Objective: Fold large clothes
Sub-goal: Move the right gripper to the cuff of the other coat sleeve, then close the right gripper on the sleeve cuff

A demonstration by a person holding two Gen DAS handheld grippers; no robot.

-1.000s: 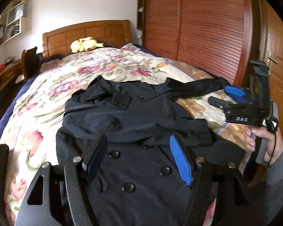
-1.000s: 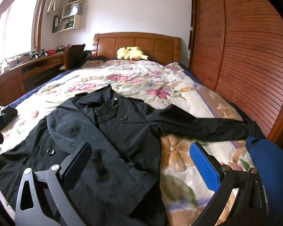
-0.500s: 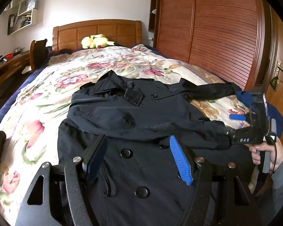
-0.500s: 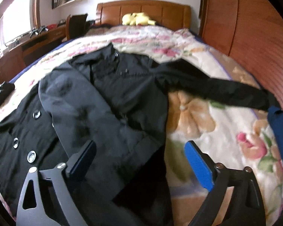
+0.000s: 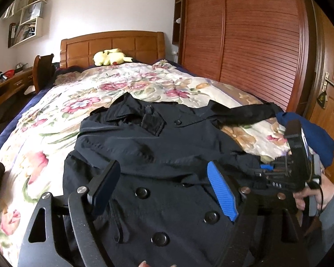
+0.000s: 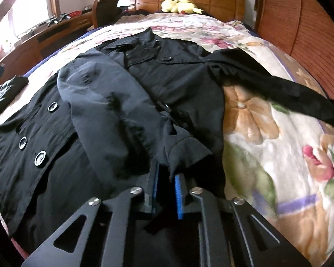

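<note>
Coat: the black coat (image 6: pixel 127 111) lies front-up on the floral quilt (image 5: pixel 55 133), collar toward the headboard (image 5: pixel 111 44). One sleeve (image 6: pixel 122 115) is folded across the chest, its cuff (image 6: pixel 184 153) near the foot of the bed. The other sleeve (image 6: pixel 278 89) stretches out flat toward the wardrobe (image 5: pixel 256 33).

Right gripper: the right gripper (image 6: pixel 165 184) is closed almost fully, with dark cloth just below the cuff bunched between its pads. Whether it has the cuff itself or the coat's side edge, I cannot tell.

Left gripper: the left gripper (image 5: pixel 164 191) hangs wide over the buttons (image 5: pixel 142 192), holding nothing.

Slip risk: I'd say the bite is shallow, close to the fingertips. The fabric looks smooth, so a quick pull could slide it out.

Drag risk: with nothing pinning the body, lifting from one corner may haul the whole coat across the quilt and undo the folded sleeve.

Layer risk: if several layers are pinched together, the fold may come up lumpy.

Clutter: a blue garment (image 5: pixel 311 133) sits by the outstretched sleeve's end and could catch it when that sleeve is brought in.

Crowding: the two grippers are close together, so a careless swing could knock them.
</note>
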